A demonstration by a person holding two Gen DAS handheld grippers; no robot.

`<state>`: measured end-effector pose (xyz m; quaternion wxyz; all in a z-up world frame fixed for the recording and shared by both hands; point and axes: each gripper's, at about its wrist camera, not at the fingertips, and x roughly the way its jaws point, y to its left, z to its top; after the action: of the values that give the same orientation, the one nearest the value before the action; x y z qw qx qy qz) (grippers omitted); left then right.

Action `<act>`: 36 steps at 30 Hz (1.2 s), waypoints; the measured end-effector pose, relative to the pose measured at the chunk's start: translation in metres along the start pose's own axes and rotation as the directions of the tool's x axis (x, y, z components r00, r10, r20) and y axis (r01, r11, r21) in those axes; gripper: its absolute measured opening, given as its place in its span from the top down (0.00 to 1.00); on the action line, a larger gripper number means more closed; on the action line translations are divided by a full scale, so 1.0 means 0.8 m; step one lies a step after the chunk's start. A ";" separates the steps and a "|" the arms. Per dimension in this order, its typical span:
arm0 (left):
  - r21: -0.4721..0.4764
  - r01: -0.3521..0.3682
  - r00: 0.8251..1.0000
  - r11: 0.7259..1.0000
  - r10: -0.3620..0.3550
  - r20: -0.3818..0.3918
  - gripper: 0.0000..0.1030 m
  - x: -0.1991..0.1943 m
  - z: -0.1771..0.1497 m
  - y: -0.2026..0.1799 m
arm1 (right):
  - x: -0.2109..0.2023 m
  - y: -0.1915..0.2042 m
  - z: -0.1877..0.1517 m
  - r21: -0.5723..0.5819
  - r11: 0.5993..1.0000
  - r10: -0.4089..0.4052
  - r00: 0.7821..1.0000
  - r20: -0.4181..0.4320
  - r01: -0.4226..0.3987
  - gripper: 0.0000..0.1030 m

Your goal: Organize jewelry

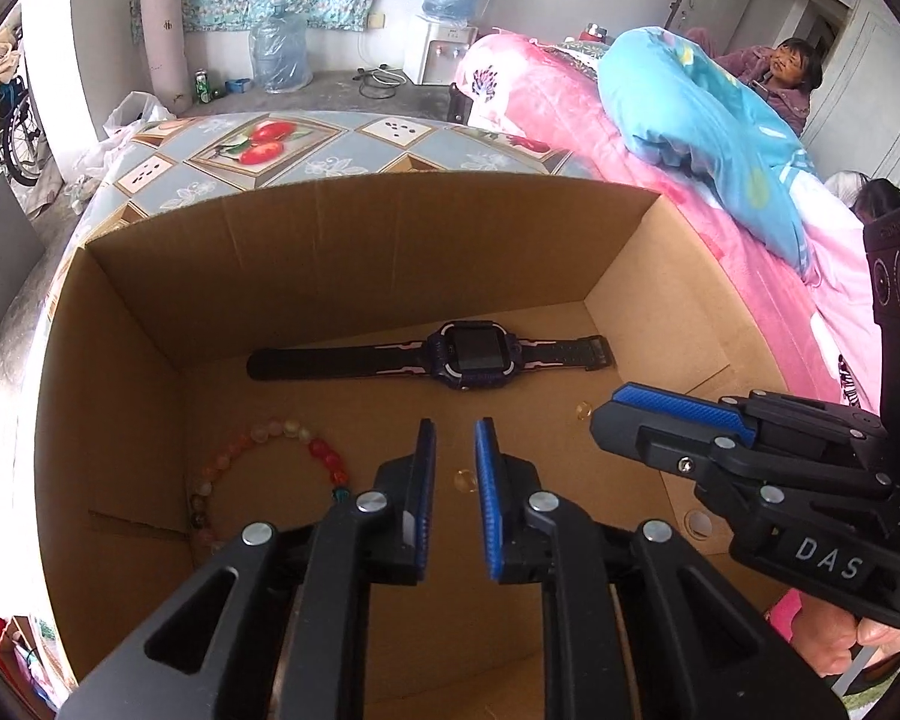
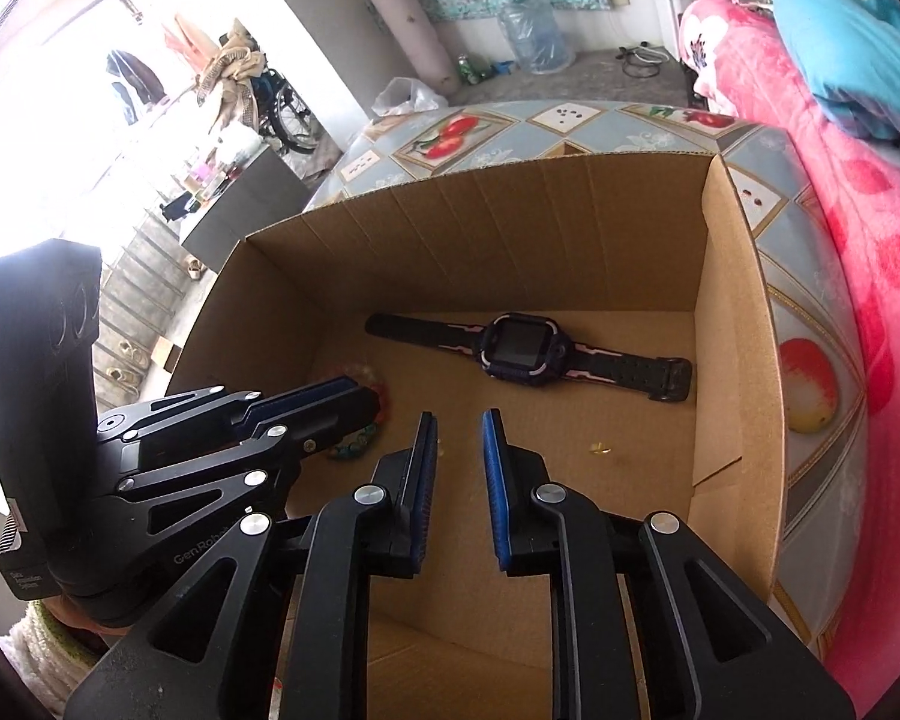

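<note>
Box [image 1: 342,252]: open cardboard, on a worktop [image 1: 330,150]. Watch [image 1: 450,354]: flat on the box floor by the far wall. Bead bracelet [image 1: 258,468]: box floor, near-left corner. Small yellowish bits [image 2: 600,449], perhaps beads: box floor. Left gripper [image 1: 455,450] and right gripper [image 2: 459,441]: over the box, fingers slightly apart, empty.

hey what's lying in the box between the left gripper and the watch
Only bare cardboard floor: in the left wrist view nothing lies between the left gripper and the watch. The bead bracelet lies off to the left, and a small yellowish bit to the right.
</note>
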<state>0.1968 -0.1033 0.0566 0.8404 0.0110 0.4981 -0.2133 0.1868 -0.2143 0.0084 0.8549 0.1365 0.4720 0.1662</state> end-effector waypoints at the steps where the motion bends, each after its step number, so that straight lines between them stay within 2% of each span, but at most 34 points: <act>1: -0.001 0.004 1.000 1.000 -0.004 0.008 0.85 -0.002 0.000 0.000 | -0.003 -0.001 0.000 0.000 1.000 0.002 1.000 0.008 -0.002 0.83; 4: 0.005 -0.011 0.999 1.000 0.011 0.037 0.84 -0.011 -0.001 0.000 | -0.014 -0.003 -0.001 0.005 1.000 0.007 0.999 0.032 -0.007 0.82; 8: 0.000 0.003 0.996 1.000 -0.003 0.094 0.84 -0.036 -0.007 0.002 | -0.037 -0.002 -0.007 -0.005 1.000 0.012 0.996 0.083 -0.012 0.80; 13: 0.039 0.013 0.979 0.999 -0.020 0.203 0.84 -0.089 -0.034 0.000 | -0.086 0.005 -0.035 -0.026 0.998 0.067 0.982 0.178 -0.064 0.78; 16: 0.059 0.025 0.962 0.998 -0.040 0.271 0.84 -0.124 -0.066 0.004 | -0.116 0.011 -0.058 -0.056 0.992 0.120 0.963 0.242 -0.110 0.78; 19: 0.075 0.036 0.941 0.997 -0.059 0.334 0.83 -0.156 -0.108 0.012 | -0.137 0.023 -0.094 -0.114 0.987 0.145 0.947 0.286 -0.117 0.78; 22: 0.078 0.060 0.931 0.995 -0.084 0.355 0.82 -0.175 -0.151 0.020 | -0.144 0.034 -0.129 -0.161 0.980 0.160 0.941 0.299 -0.116 0.78; 25: 0.075 0.058 0.932 0.995 -0.081 0.352 0.82 -0.178 -0.190 0.025 | -0.129 0.038 -0.161 -0.151 0.981 0.163 0.950 0.266 -0.126 0.78; 28: 0.062 0.068 0.946 0.996 -0.084 0.313 0.82 -0.160 -0.220 0.026 | -0.094 0.033 -0.186 -0.094 0.986 0.155 0.968 0.198 -0.138 0.78; 32: 0.050 0.004 0.966 0.999 -0.017 0.257 0.82 -0.117 -0.241 0.021 | -0.043 0.031 -0.210 -0.064 0.996 0.075 0.989 0.126 -0.067 0.78; 36: 0.091 -0.068 0.970 0.994 0.044 0.238 0.82 -0.079 -0.240 0.012 | -0.012 0.027 -0.215 -0.028 0.996 0.084 0.993 0.086 -0.082 0.78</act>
<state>0.0144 -0.0280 0.0113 0.8976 0.0412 0.3834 -0.2136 0.0322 -0.1851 -0.0647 0.8688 0.1526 0.4260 0.2012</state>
